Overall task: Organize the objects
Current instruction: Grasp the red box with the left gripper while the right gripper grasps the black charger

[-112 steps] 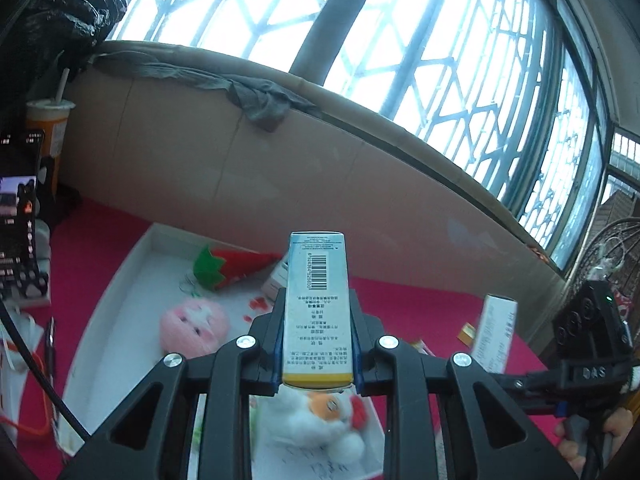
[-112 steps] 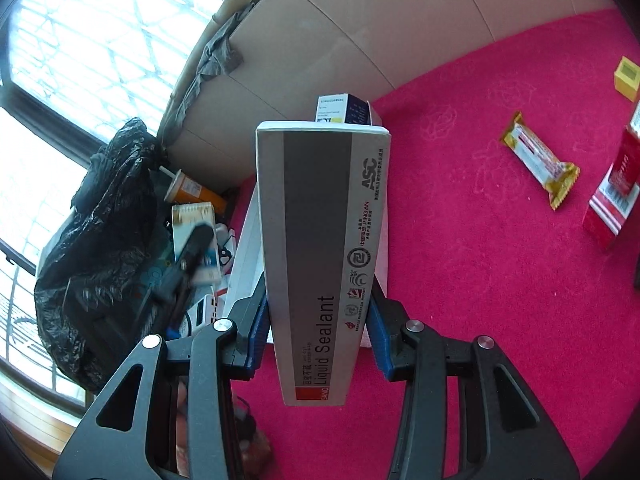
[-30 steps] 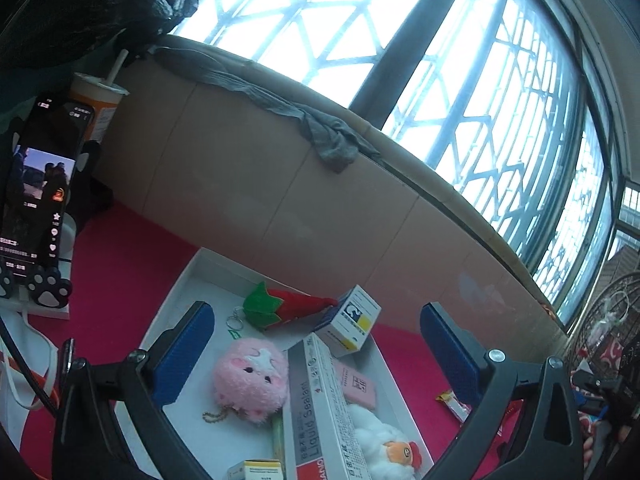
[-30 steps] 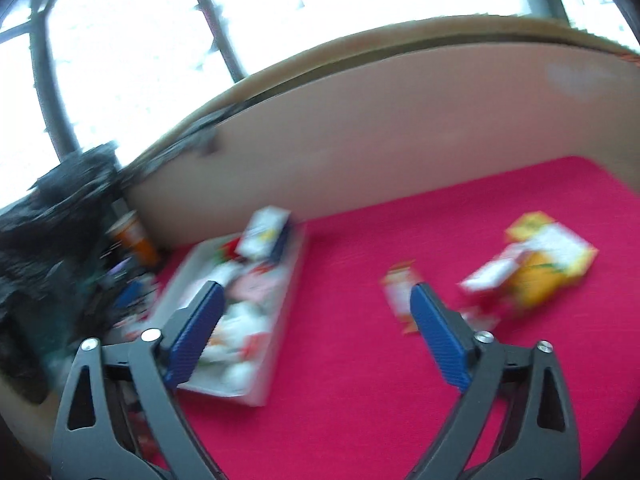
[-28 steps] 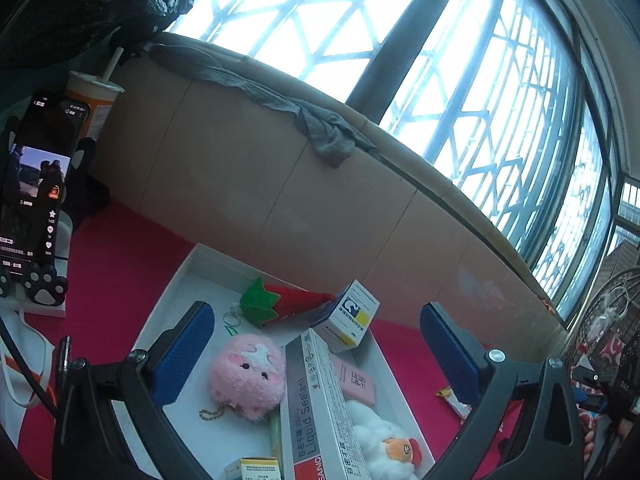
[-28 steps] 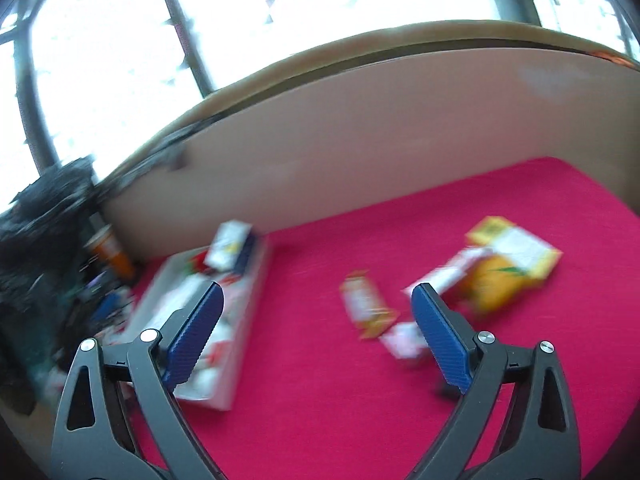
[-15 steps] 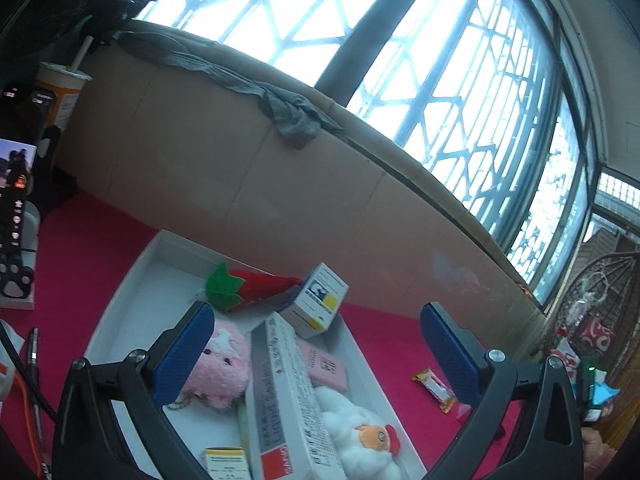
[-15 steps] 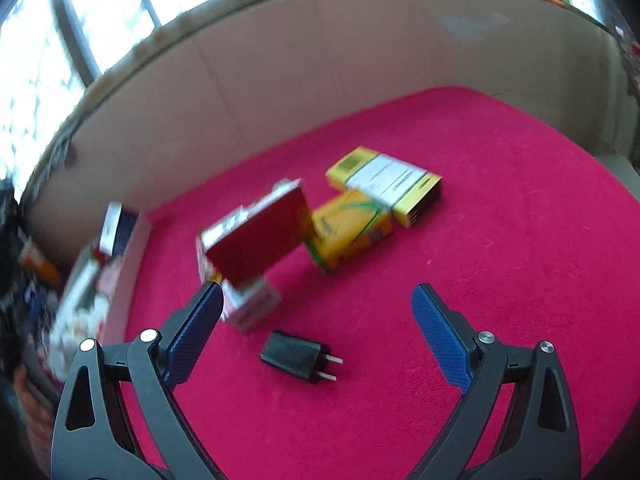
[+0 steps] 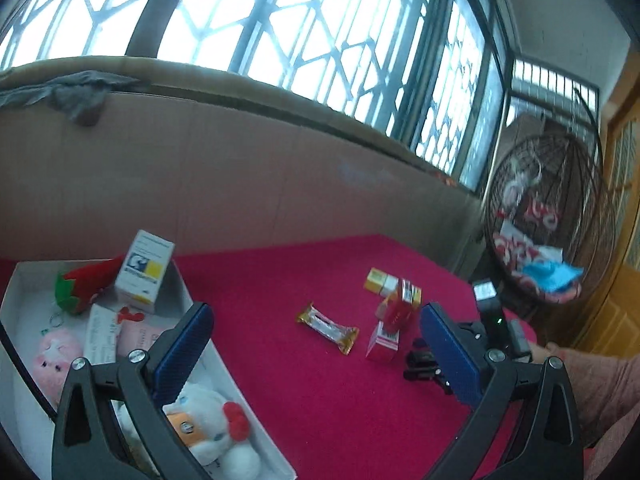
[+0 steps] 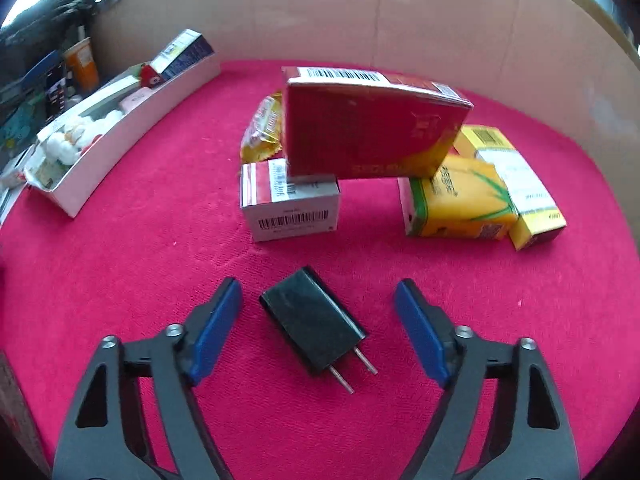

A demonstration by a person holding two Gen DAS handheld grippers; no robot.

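Now the right gripper [image 10: 316,328], pads spread, brackets the black plug adapter [image 10: 314,326] lying flat on the red cloth [image 10: 120,272], apparently to pinch its sides; the left gripper [image 9: 316,354] hangs spread and empty beside the white tray [image 9: 256,432].

A black charger [image 10: 314,330] lies flat on the red surface [image 10: 160,264], prongs toward the camera, near a tilted red box [image 10: 368,128] propped on a white box [image 10: 290,204]

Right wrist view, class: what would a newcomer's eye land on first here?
Probably the black charger plug, lying on the red cloth between the open right gripper pads. Behind it, a big red box perches tilted on a small white box. A white tray sits far left.
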